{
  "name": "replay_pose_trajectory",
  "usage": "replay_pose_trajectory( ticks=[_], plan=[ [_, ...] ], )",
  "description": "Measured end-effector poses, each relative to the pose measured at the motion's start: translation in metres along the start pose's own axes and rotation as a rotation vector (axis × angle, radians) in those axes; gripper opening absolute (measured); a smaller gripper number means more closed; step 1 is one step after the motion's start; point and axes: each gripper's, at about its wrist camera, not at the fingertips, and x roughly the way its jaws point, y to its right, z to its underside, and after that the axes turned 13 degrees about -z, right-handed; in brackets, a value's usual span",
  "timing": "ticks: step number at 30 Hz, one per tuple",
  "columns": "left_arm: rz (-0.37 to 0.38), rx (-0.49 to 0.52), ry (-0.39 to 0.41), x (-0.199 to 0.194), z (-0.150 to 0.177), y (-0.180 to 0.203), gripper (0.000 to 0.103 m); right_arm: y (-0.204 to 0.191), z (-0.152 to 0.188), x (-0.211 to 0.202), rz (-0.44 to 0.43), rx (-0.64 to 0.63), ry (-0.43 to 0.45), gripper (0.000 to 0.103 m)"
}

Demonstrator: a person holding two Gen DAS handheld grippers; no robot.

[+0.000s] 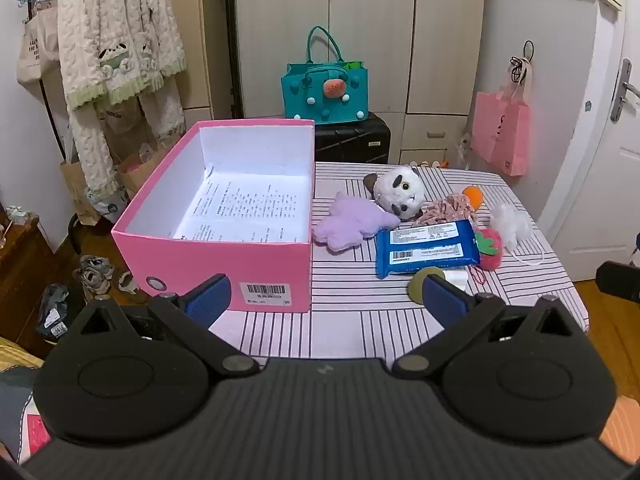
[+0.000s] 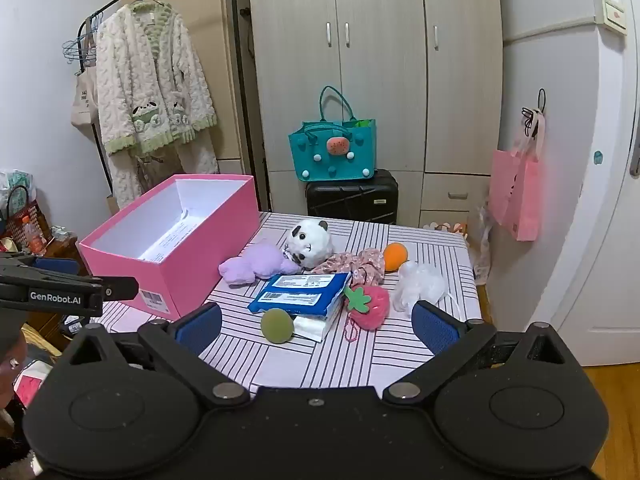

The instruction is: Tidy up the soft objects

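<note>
An open pink box (image 1: 224, 258) (image 2: 176, 276) with printed paper inside stands on the left of the striped table (image 1: 340, 324) (image 2: 280, 360). To its right lie a purple plush (image 1: 352, 222) (image 2: 258, 264), a panda plush (image 1: 400, 194) (image 2: 310, 244), a floral cloth (image 1: 450, 208) (image 2: 352, 262), an orange ball (image 1: 472, 195) (image 2: 395, 257), a white mesh puff (image 1: 512, 222) (image 2: 420, 286), a strawberry plush (image 1: 490, 250) (image 2: 368, 306), a blue wipes pack (image 1: 426, 246) (image 2: 300, 294) and a green ball (image 1: 424, 284) (image 2: 277, 325). My left gripper (image 1: 326, 300) and right gripper (image 2: 316, 326) are open and empty above the near table edge.
A teal bag (image 1: 324, 92) (image 2: 334, 148) sits on a black suitcase (image 1: 352, 140) (image 2: 352, 196) behind the table, before a wardrobe. A robe (image 2: 152, 96) hangs at the left. A pink bag (image 1: 500, 136) (image 2: 516, 196) hangs on the right.
</note>
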Motion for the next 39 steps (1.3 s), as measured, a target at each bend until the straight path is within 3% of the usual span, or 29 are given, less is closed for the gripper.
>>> replay_pose_trajectory(
  ticks=[39],
  plan=[
    [0.003,0.033,-0.006,0.003,0.013,0.004,0.103,-0.010,0.006,-0.009,0.050,-0.060,0.015,0.103]
  ],
)
